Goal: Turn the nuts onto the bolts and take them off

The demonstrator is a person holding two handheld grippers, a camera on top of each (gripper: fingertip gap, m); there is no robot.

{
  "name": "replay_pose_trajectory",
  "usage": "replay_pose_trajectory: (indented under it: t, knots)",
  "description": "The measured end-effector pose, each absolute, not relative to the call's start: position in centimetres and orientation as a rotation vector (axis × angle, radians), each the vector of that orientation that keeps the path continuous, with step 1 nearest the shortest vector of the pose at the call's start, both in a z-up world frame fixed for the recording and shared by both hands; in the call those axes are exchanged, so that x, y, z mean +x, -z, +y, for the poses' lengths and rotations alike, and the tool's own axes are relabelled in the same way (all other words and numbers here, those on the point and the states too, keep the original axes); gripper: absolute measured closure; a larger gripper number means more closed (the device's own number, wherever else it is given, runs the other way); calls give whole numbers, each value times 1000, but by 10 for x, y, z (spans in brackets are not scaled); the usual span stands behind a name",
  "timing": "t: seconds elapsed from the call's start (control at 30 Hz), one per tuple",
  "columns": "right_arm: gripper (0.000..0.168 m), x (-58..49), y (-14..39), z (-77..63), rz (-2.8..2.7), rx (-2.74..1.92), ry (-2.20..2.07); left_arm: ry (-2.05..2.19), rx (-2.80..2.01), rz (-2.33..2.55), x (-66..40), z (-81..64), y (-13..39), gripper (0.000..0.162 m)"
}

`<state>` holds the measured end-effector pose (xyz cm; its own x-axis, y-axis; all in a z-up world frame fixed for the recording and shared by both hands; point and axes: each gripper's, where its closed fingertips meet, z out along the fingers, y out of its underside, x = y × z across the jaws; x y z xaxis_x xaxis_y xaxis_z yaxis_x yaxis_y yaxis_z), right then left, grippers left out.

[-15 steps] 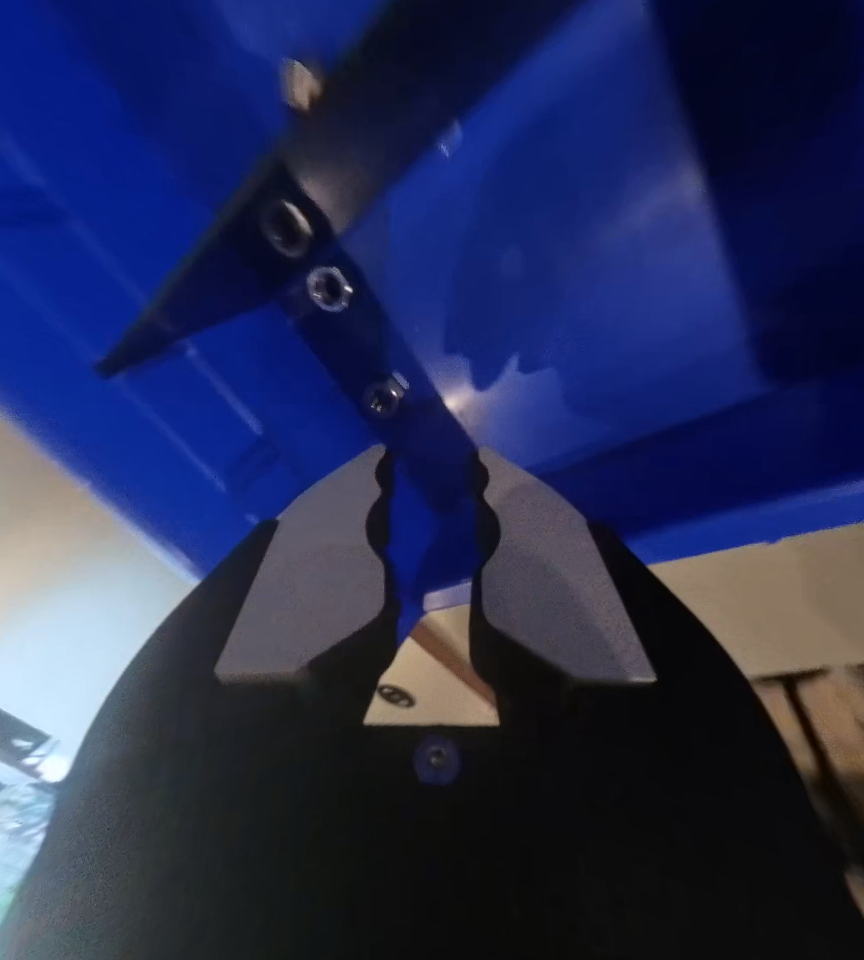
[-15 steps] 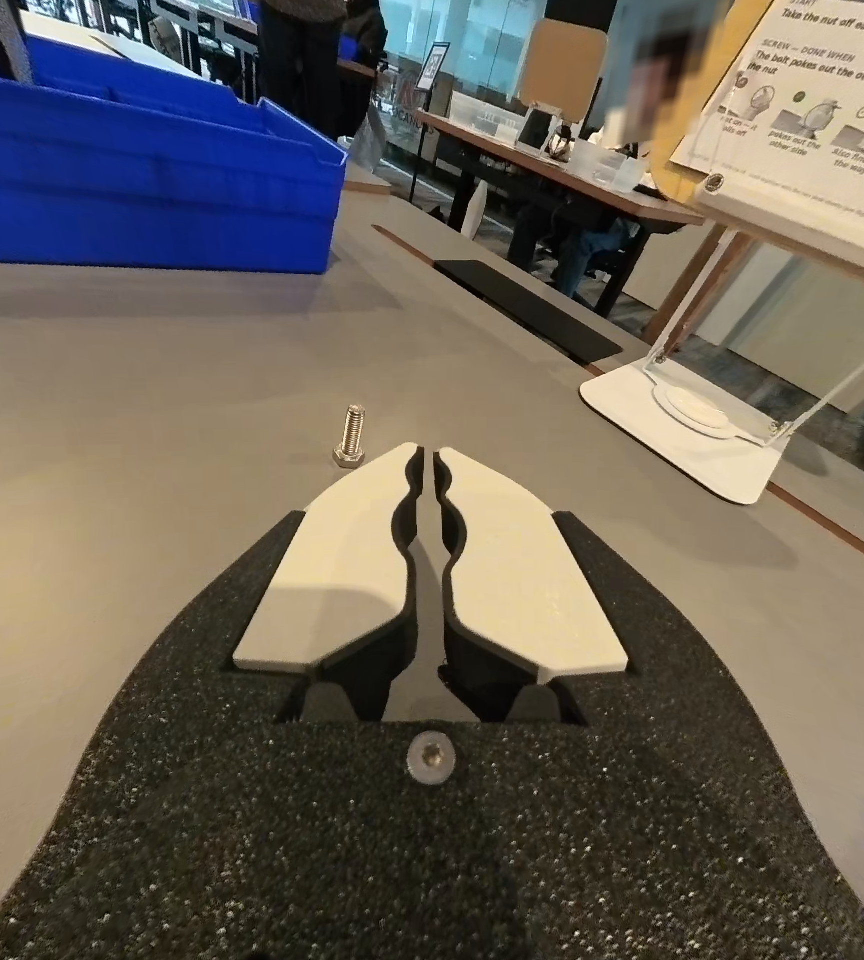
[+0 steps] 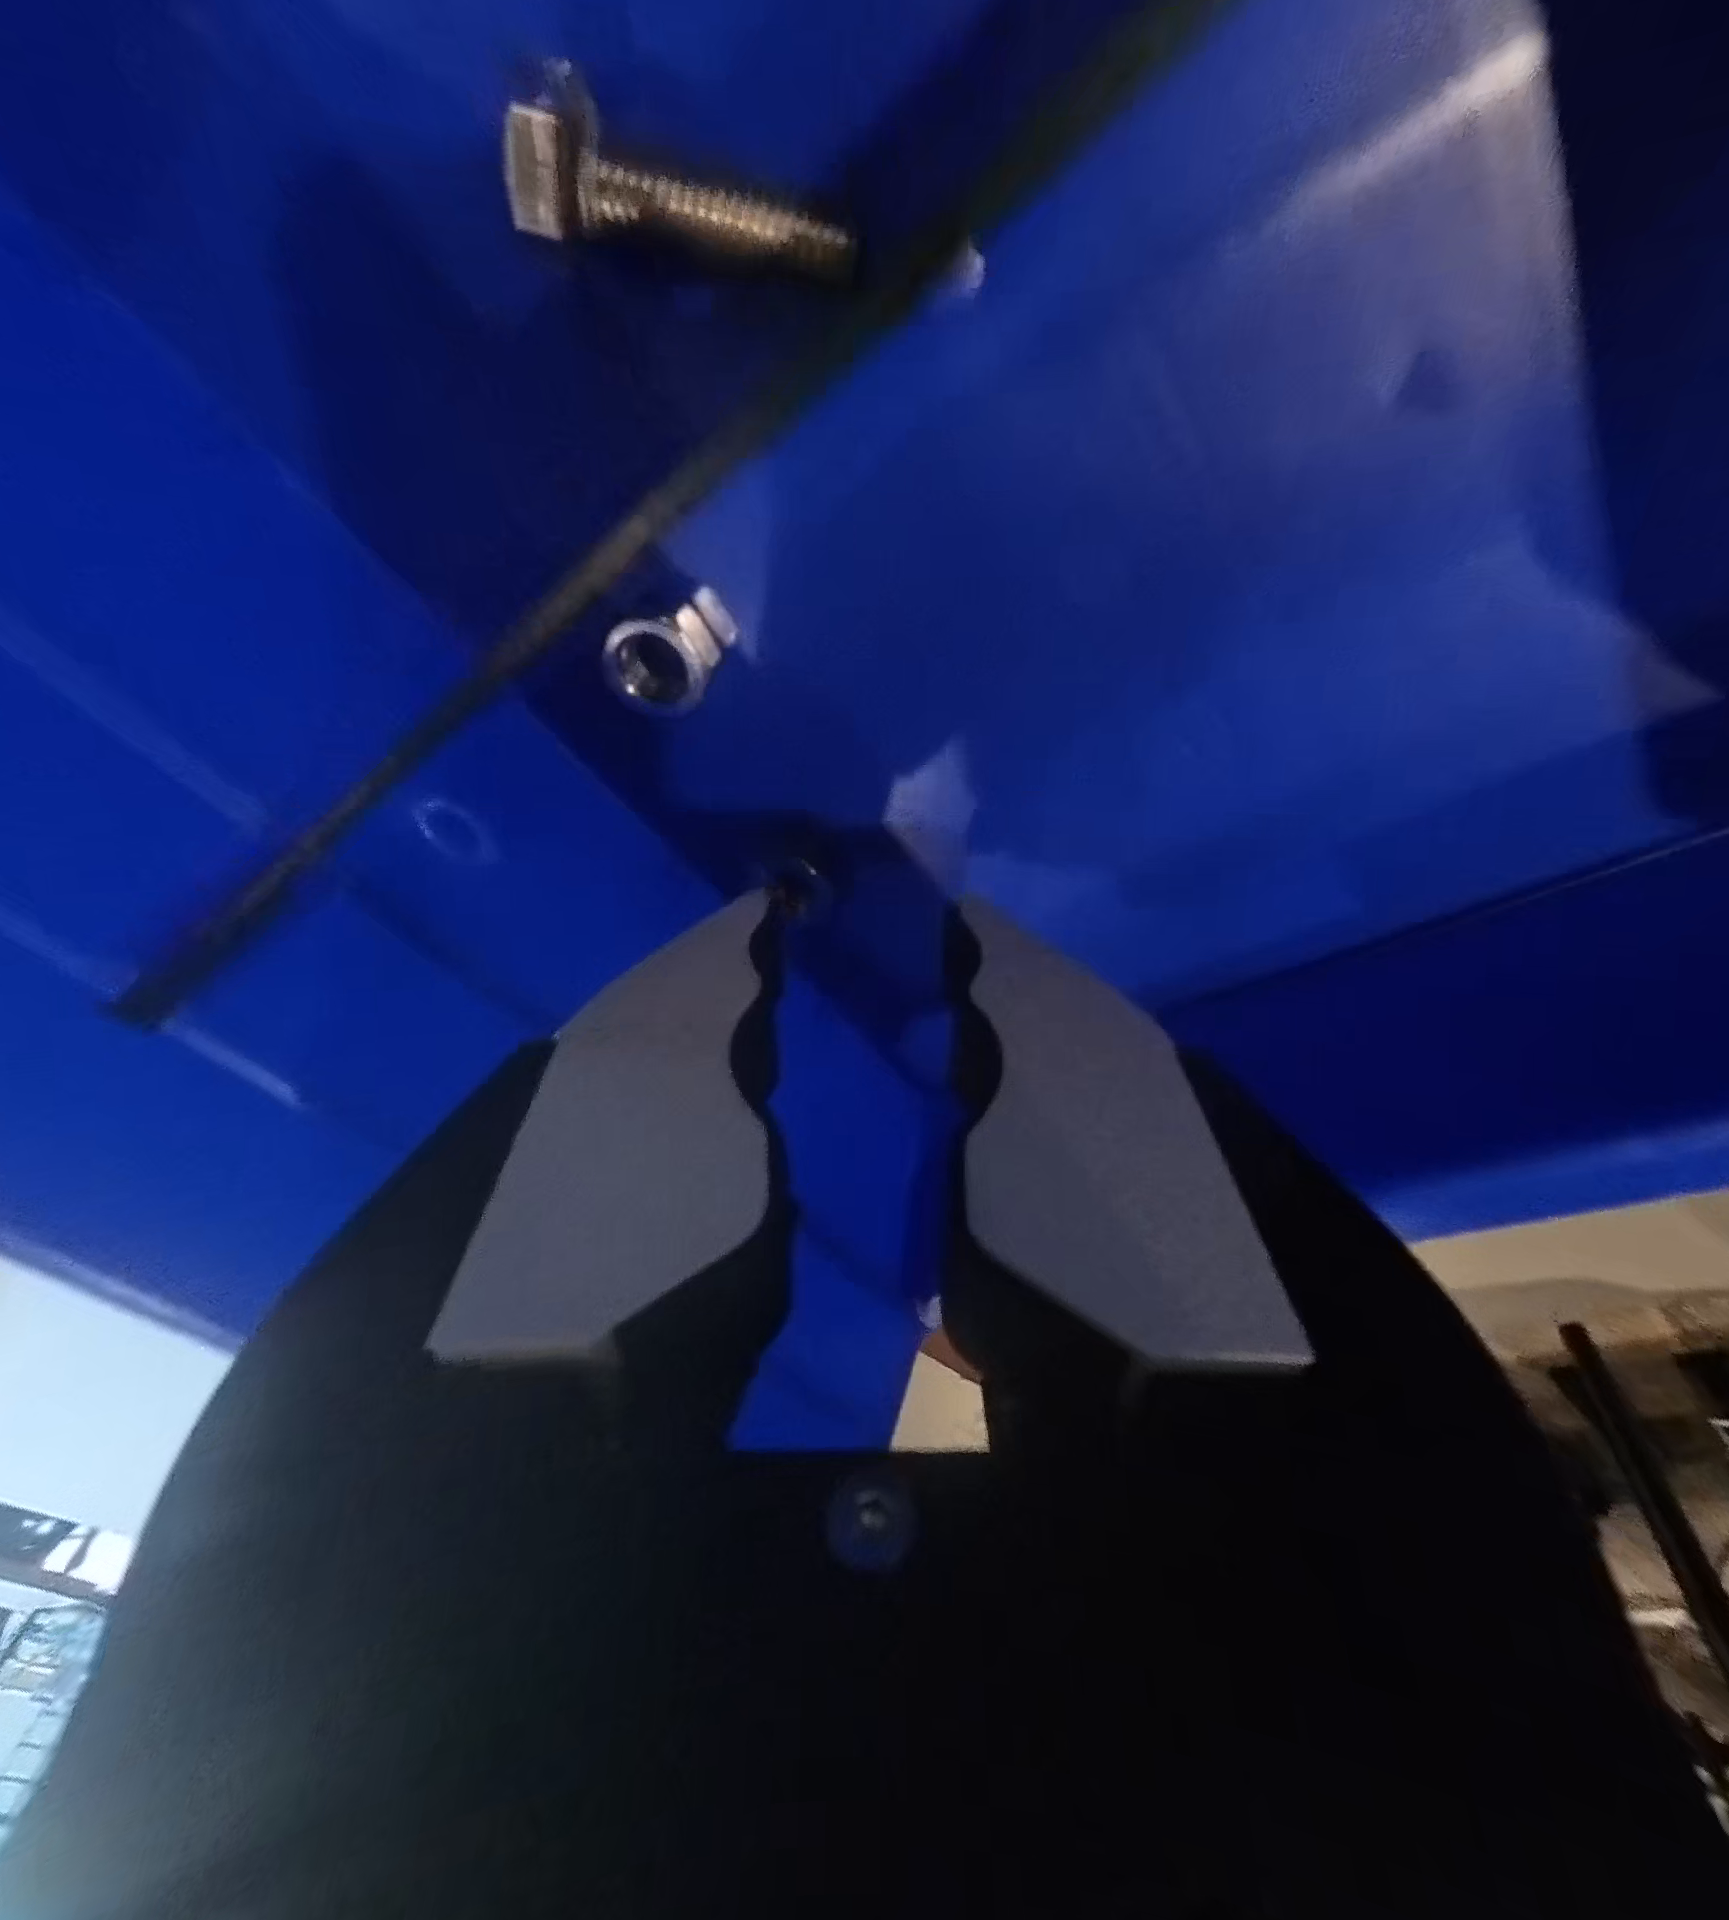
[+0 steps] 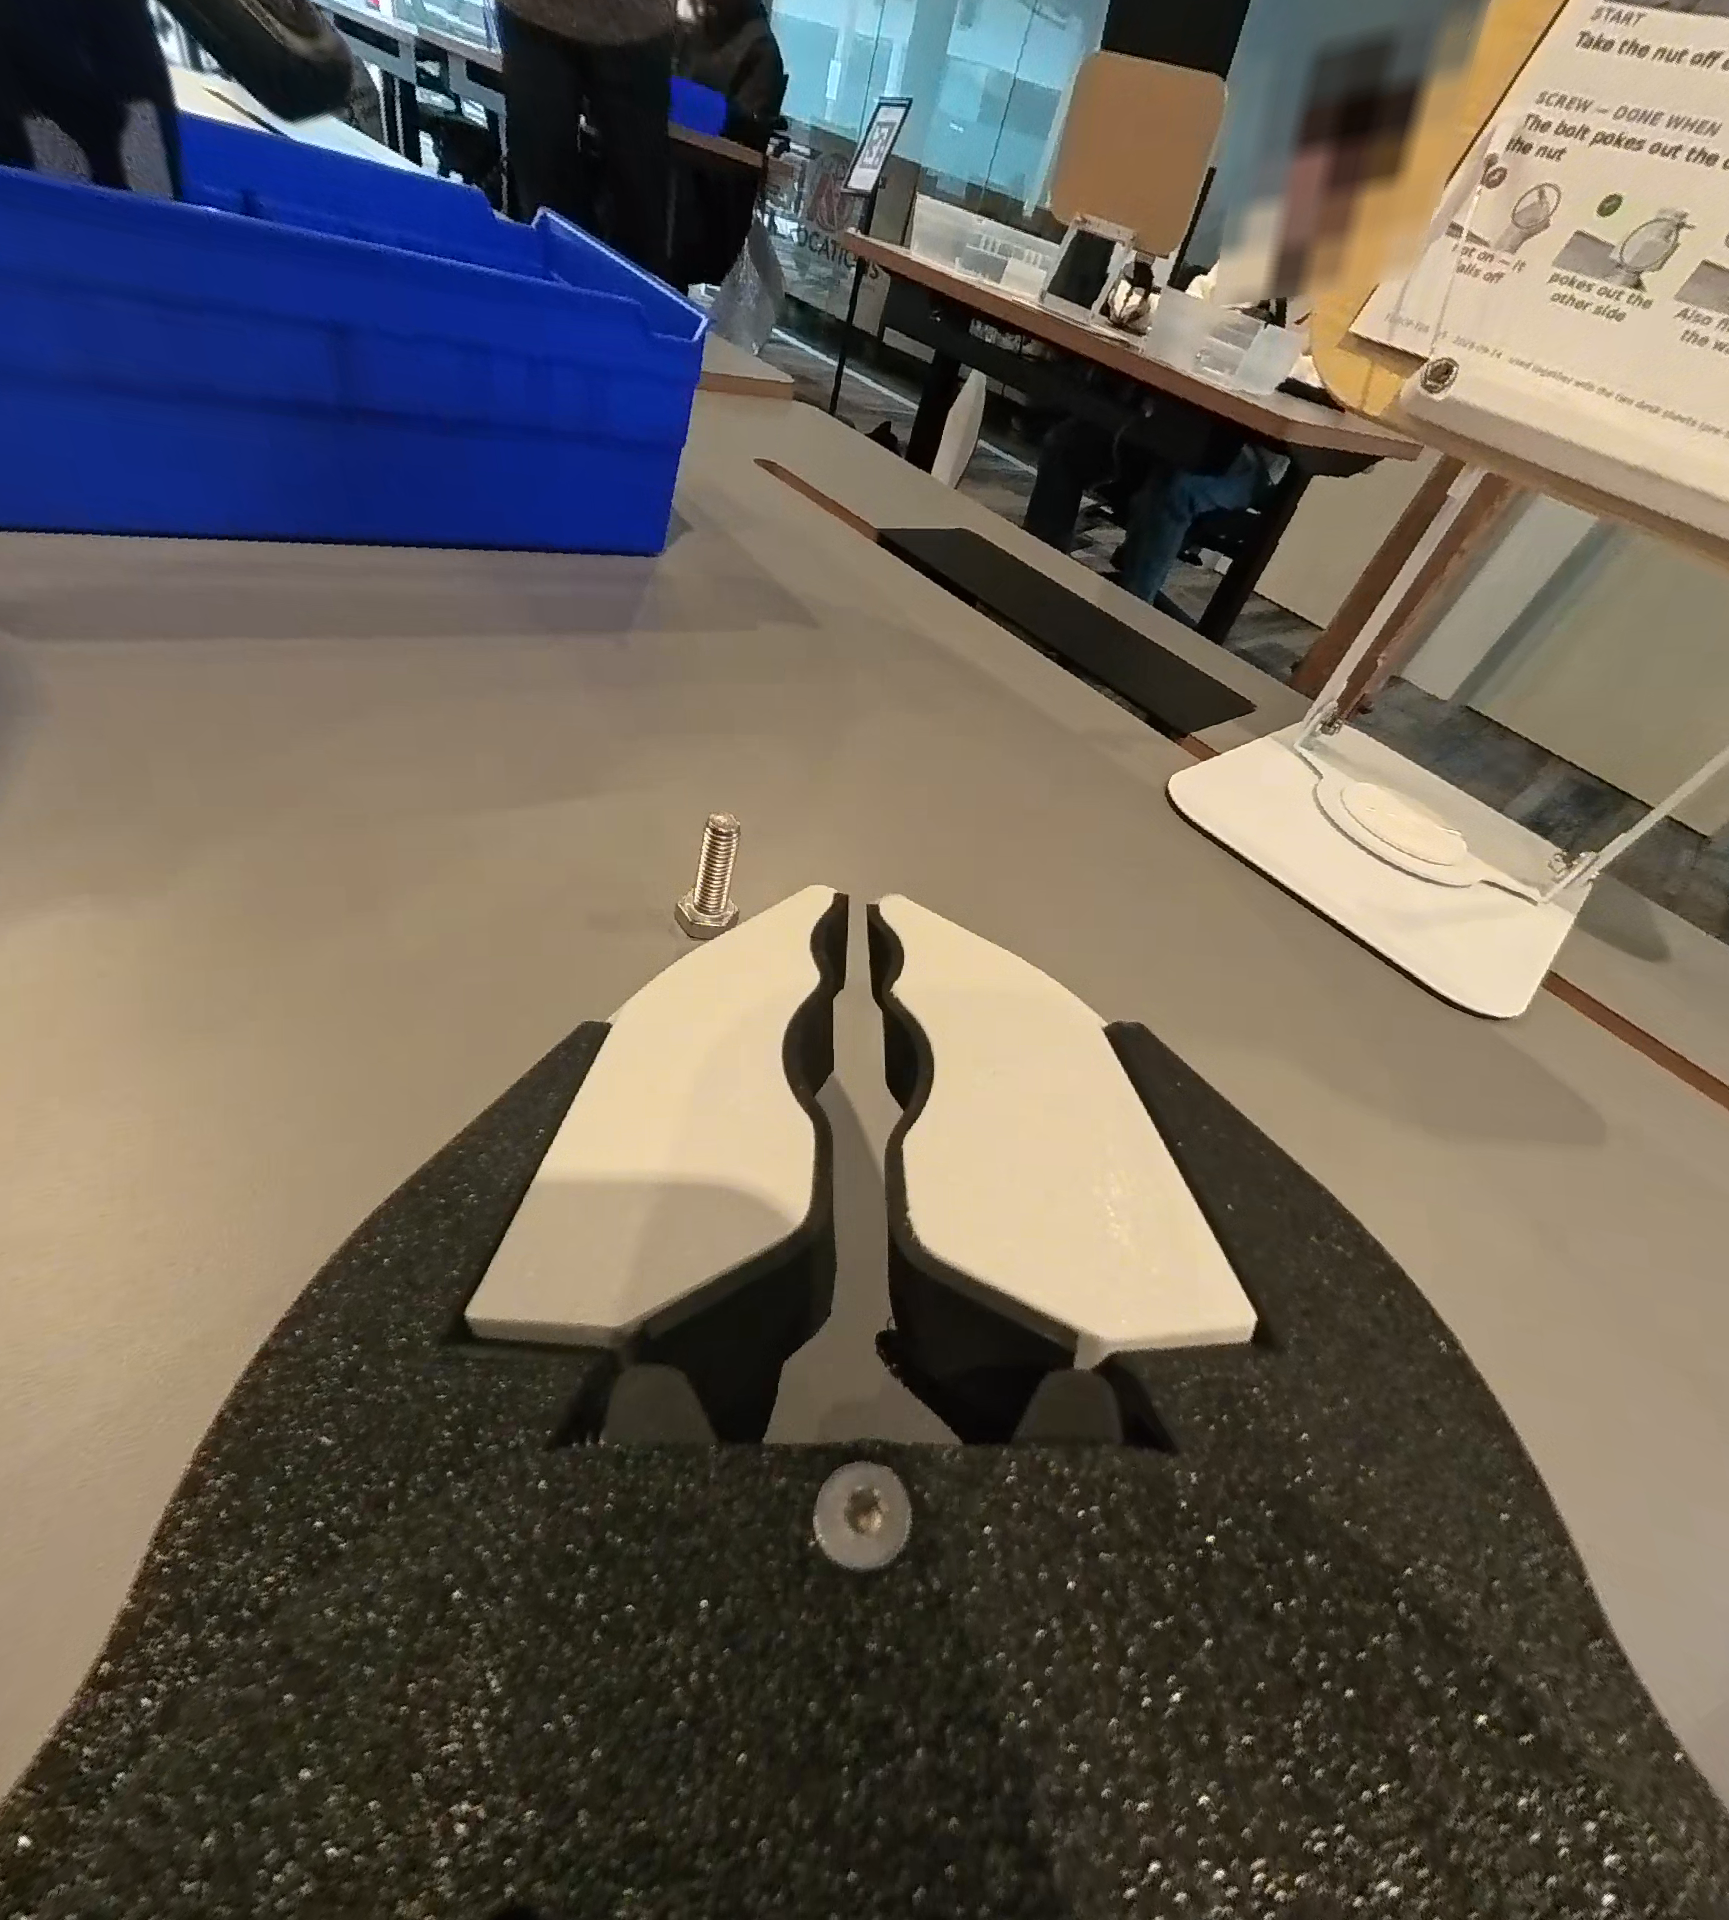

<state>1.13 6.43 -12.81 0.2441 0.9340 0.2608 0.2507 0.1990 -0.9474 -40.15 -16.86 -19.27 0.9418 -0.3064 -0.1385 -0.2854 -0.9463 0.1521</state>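
The left claw (image 3: pixel 865 914) is down inside the blue plastic bin (image 3: pixel 1255 520), jaws parted and holding nothing, and just beyond its tips sits a small silver hex nut (image 3: pixel 657 660) on the bin floor, close to a thin black divider strip (image 3: pixel 527 634). A dark screw head (image 3: pixel 798 883) shows right at the fingertips; whether it touches them I cannot tell. Further off, past the divider, a silver hex-head bolt (image 3: pixel 662 203) lies on its side. To take that nut cleanly, I'd say: push a little further in, straddle it squarely across its flats, then close, since a small nut on slick plastic could skid away. Over on the right, the right claw (image 4: pixel 858 909) hovers low above the grey desk (image 4: pixel 320 831), jaws nearly together and empty, with a second silver bolt (image 4: pixel 712 878) standing head-down just beyond its left tip. Compared with half a second ago, the left claw has pushed deeper into the bin and the lying bolt has come into sight; the right claw and its upright bolt have held their places.
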Motion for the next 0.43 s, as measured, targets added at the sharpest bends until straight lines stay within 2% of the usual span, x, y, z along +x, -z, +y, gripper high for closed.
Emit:
replay_pose_trajectory:
  t: [0.2, 0.23, 0.3, 0.43]
  knots:
    - [165, 11, 127, 63, -1262, -1299, -725, 282, 2877, -428, -410, -171, 198, 136]
    - [165, 11, 127, 62, -1263, -1298, -727, 298, 2853, -426, -412, -173, 199, 140]
    - [165, 11, 127, 62, -1265, -1296, -728, 341, 2809, -442, -417, -176, 199, 157]
    - [165, 11, 128, 61, -1271, -1295, -732, 296, 2823, -454, -412, -178, 197, 159]
